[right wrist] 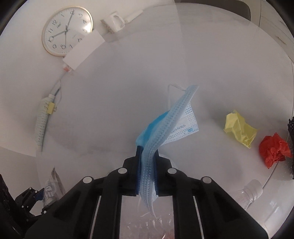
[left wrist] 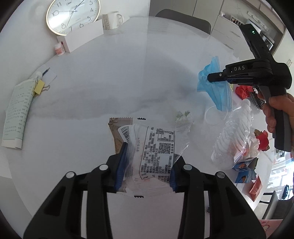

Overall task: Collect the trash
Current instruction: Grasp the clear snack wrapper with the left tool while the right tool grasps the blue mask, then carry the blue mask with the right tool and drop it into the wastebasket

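Note:
My left gripper [left wrist: 147, 165] is shut on a clear snack wrapper [left wrist: 156, 147] with black print and a barcode, held just above the white table [left wrist: 91, 82]. To its right, my right gripper [left wrist: 218, 76] pinches a blue face mask [left wrist: 215, 86]. In the right wrist view that gripper [right wrist: 148, 165] is shut on the folded mask [right wrist: 165, 125], whose ear loop [right wrist: 171, 92] trails off. A yellow paper ball [right wrist: 238, 128] and a red paper ball [right wrist: 274, 149] lie on the table to the right. A crushed clear bottle [left wrist: 235, 132] lies near more scraps.
A wall clock [left wrist: 72, 15], a white box [left wrist: 82, 36], a mug [left wrist: 113, 19] and a small jar [left wrist: 59, 48] stand at the back left. A booklet with a yellow clip [left wrist: 17, 110] lies at the left. A dark chair [left wrist: 183, 18] stands behind the table.

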Demonstrator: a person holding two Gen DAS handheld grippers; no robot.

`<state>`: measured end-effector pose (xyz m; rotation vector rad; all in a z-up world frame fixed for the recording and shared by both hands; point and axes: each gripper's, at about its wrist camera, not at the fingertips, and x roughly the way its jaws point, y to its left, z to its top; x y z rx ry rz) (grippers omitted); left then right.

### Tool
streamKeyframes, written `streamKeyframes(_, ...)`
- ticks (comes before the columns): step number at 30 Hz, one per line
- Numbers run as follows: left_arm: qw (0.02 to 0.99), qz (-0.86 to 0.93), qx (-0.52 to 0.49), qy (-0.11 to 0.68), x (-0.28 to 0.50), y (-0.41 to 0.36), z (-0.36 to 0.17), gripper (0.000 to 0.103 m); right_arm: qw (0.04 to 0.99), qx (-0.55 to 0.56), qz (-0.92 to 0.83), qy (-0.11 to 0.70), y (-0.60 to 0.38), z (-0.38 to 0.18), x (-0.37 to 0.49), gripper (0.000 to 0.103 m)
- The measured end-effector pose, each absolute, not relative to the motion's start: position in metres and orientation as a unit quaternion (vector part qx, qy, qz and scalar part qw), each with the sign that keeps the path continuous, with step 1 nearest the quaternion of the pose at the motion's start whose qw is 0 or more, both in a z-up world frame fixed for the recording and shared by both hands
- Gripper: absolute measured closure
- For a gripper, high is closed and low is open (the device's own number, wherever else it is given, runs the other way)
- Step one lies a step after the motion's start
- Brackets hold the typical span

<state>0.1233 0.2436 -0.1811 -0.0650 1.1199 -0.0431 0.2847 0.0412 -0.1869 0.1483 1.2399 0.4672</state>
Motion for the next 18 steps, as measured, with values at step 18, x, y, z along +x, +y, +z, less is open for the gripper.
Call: streamKeyframes(18,0.816,-0.344,0.105,0.453,0.058,-0.083,-0.098,0.065,0.877,0.151,0.033,0.454,-0.29,-0.061,0.062,0.088)
